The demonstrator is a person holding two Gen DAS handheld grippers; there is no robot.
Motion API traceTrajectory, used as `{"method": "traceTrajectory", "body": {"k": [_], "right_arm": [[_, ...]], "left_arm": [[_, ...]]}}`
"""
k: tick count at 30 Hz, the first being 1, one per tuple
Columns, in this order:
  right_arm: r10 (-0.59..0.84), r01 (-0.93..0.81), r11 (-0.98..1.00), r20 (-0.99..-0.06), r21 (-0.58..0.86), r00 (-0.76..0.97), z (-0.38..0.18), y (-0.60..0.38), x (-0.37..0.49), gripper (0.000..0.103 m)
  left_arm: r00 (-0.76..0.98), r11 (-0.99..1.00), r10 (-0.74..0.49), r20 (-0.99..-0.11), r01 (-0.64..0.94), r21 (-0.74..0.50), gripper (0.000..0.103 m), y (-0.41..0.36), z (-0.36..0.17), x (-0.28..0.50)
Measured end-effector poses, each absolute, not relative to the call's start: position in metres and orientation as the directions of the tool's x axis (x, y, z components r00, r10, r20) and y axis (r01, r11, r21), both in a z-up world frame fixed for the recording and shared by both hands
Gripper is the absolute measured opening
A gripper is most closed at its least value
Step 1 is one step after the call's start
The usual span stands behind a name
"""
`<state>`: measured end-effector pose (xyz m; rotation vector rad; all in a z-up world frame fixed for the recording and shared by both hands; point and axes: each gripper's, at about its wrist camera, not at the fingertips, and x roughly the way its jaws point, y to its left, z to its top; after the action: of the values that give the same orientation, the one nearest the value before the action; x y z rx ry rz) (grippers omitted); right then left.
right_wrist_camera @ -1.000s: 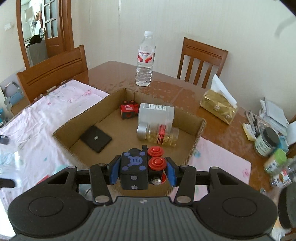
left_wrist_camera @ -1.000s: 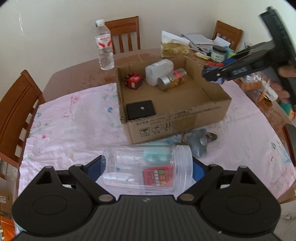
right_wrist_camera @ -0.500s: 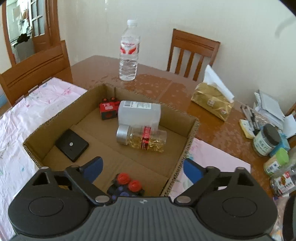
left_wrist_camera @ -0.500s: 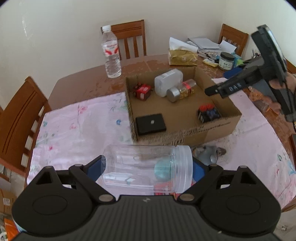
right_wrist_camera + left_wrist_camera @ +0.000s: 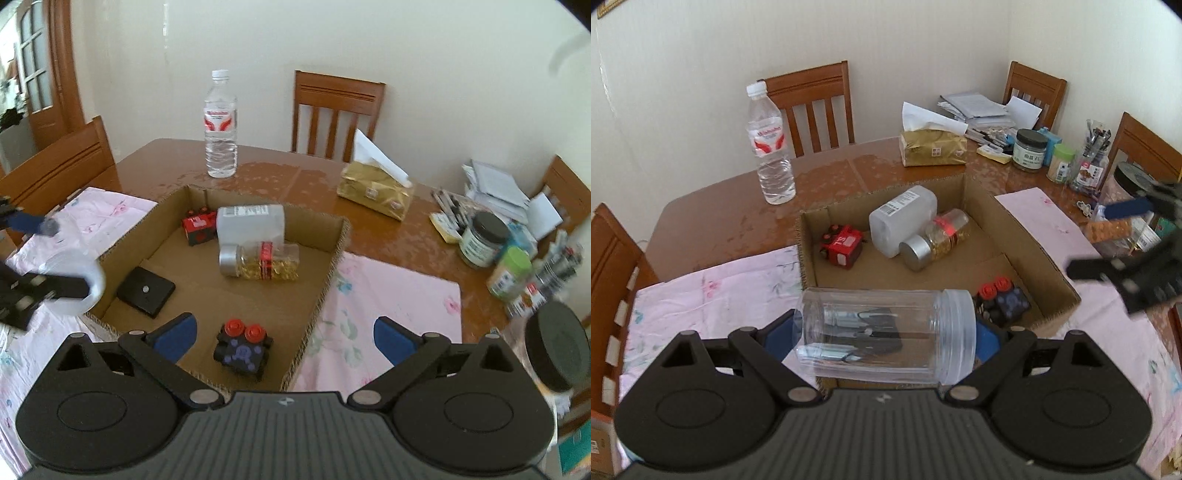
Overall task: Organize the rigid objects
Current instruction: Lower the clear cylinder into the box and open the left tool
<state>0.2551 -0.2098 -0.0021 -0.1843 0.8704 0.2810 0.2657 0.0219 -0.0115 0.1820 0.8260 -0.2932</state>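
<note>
Left gripper (image 5: 884, 332): clamps the clear plastic jar (image 5: 882, 332) sideways above the cardboard box (image 5: 1015, 221) near wall, apparently for boxing.
Right gripper (image 5: 282, 334): jaws wide, empty, above the black toy cube (image 5: 243, 350) in the box.

I'm working in a home dining room, wooden chairs (image 5: 338, 112) standing around the dining table (image 5: 295, 184), panelled door (image 5: 37, 74) showing beyond it

walls (image 5: 923, 44): cream | chairs (image 5: 338, 114): wooden | door (image 5: 48, 74): wooden, glazed
</note>
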Motion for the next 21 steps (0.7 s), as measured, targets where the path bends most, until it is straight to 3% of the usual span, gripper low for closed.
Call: {"method": "traceTrajectory", "body": {"k": [9, 21], "right_arm": [[0.109, -0.262, 0.963, -0.790, -0.066, 0.603, -0.005, -0.217, 0.239, 0.103], [0.121, -0.247, 0.968, -0.782, -0.043, 0.612, 0.000, -0.204, 0.213, 0.103]], "left_arm": [[0.607, 0.947, -0.177, -0.775, 0.319, 0.033, 0.094, 0.017, -0.034, 0.281], [0.651, 0.963, -0.137, -0.747, 0.265, 0.055, 0.100, 0.040, -0.021, 0.236]]}}
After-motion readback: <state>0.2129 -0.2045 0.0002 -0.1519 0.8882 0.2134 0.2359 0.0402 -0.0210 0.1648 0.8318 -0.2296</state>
